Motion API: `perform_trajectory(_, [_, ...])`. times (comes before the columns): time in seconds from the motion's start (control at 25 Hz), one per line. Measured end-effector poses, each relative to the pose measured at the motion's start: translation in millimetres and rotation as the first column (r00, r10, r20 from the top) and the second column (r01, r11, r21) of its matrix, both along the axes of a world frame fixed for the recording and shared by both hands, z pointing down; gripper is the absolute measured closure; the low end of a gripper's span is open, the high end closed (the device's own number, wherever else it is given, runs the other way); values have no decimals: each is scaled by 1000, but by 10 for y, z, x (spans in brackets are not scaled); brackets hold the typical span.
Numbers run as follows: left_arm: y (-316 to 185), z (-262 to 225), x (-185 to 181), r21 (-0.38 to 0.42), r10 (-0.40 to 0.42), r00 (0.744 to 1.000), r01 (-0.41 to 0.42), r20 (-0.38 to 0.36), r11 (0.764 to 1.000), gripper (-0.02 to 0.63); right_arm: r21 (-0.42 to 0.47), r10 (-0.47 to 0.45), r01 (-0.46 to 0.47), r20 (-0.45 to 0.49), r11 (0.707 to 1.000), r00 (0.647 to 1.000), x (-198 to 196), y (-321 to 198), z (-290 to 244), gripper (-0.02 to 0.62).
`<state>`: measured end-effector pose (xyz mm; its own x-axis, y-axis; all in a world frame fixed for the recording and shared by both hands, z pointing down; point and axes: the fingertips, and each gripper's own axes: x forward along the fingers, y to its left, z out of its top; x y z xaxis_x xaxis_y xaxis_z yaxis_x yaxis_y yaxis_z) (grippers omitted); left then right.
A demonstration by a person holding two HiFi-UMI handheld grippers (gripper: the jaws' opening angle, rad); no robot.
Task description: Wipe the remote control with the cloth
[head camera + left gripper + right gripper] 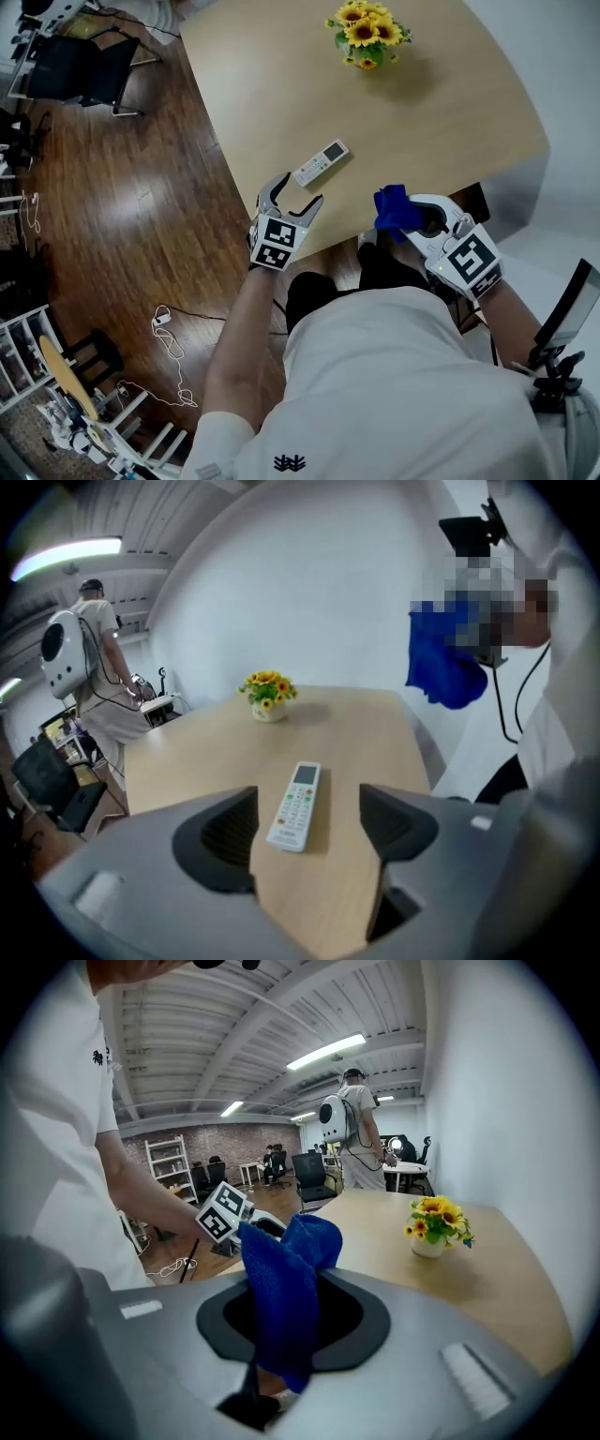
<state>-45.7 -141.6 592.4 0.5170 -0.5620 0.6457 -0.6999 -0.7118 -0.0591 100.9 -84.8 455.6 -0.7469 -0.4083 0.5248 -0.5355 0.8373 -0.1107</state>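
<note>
**Cloth (394, 208) in one gripper, remote control (321, 162) on the table (450, 112)**

Head view: The left gripper (300, 189) is at the near edge of the table. Its jaws are wide apart and hold nothing. The remote control lies flat on the table, just ahead of its tips and not touching them. The right gripper (414, 217) is off to the side of the left one, also at the table edge. The blue cloth sticks out from its front. A bunch of yellow flowers (367, 28) stands far ahead of both grippers. A brown wood floor (141, 206) is beside the table.

Left gripper view: The two jaws stand far apart and are empty. The remote control lies ahead of them, in line with the gap, with its buttons facing up. The flowers are farther ahead, past the remote. The blue cloth hangs up high on the right side. A person (94, 658) with a white backpack stands far off to the left.

Right gripper view: The jaws are closed on the blue cloth. It bunches up above them and hangs down between them. The left gripper's marker cube shows just past the cloth. The flowers are ahead and to the right.
</note>
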Motion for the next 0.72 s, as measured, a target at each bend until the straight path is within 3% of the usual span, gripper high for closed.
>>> perform_trajectory(0.32, [-169,495,170,-98,166,985,-161,38,982,265,-62,81,-83,-39,995,996,128,-45,44,517])
perform_trajectory(0.72, [-457,804,388,-143,240,971,-235,18,961,267,-124,166,-174,-66,977,984,161,-81,126,517])
